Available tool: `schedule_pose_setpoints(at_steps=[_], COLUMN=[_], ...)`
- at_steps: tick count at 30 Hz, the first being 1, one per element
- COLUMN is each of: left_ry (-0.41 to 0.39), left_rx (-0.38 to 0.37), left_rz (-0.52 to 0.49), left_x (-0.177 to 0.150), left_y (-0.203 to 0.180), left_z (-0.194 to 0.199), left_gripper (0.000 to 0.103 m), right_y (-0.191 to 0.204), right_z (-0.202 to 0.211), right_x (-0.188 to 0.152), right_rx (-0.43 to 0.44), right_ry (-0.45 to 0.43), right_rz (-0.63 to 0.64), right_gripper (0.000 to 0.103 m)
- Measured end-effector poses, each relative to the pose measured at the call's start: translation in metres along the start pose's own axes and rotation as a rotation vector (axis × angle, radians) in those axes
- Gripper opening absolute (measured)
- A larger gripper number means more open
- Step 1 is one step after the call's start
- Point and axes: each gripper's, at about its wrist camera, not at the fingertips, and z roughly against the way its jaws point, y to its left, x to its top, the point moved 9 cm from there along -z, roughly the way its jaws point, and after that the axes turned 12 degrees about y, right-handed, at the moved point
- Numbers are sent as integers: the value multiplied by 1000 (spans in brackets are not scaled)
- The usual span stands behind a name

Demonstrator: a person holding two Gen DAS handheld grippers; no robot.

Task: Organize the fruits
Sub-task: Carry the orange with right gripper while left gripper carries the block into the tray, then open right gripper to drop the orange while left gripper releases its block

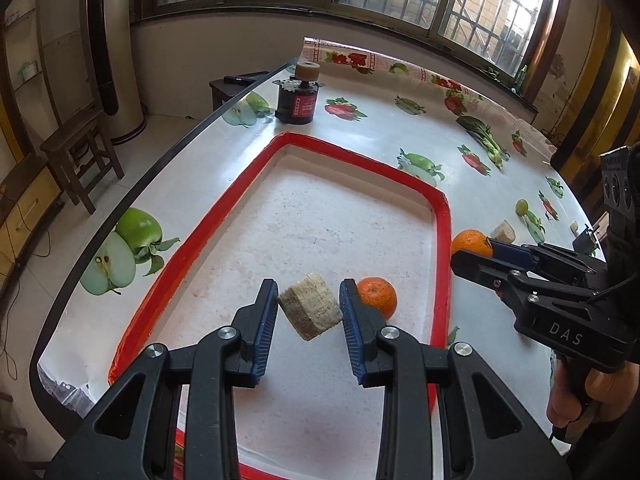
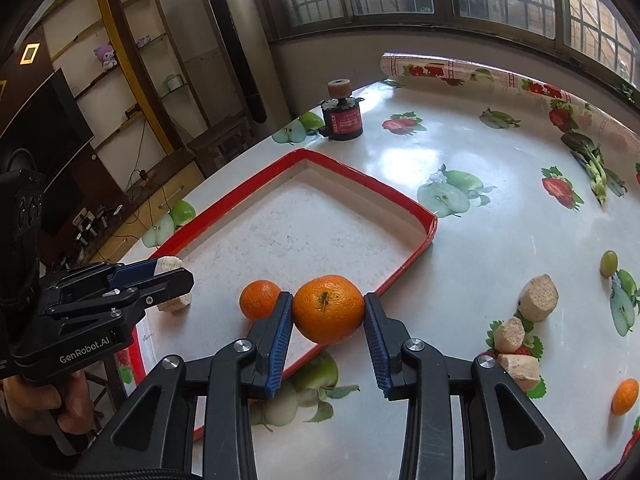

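A round, glossy orange mandarin point(image 2: 328, 309) was clamped by the right gripper point(image 2: 325, 312) above the red-rimmed tray's point(image 2: 430, 226) edge; a pale, light, cut chunk point(image 1: 310, 311) (seemingly crumbly) was pinched by the left gripper point(image 1: 309, 314), best gripped across flat faces.

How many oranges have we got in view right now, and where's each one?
3. One orange is clamped in the right gripper above the red tray's edge; a smaller one lies inside the tray; a third sits on the tablecloth, far right. Others may be out of frame.

Right gripper point(image 2: 328, 316) clamps an orange point(image 2: 328, 308), seemingly above the tray rim point(image 2: 430, 232).
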Motion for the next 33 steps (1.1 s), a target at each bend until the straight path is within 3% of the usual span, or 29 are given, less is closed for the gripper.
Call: schedule_pose_setpoints(at_steps=[8, 19, 27, 30, 33], left_ry=[49, 145, 151, 122, 94], left_rx=[23, 54, 70, 79, 82], left_rz=[9, 3, 23, 34, 36], left_x=[22, 16, 11, 9, 7], left_y=[14, 16, 18, 19, 16], left_z=[-30, -66, -60, -49, -38], left_gripper=[29, 29, 30, 40, 42], right_y=[0, -4, -3, -3, -3], right_z=[-47, -85, -82, -68, -50], right_x=[35, 39, 38, 37, 34], right_rx=[-15, -33, -36, -29, -22], right_ry=[52, 115, 107, 80, 48], right_rz=[-1, 13, 18, 16, 11], right_gripper=[36, 37, 42, 49, 50])
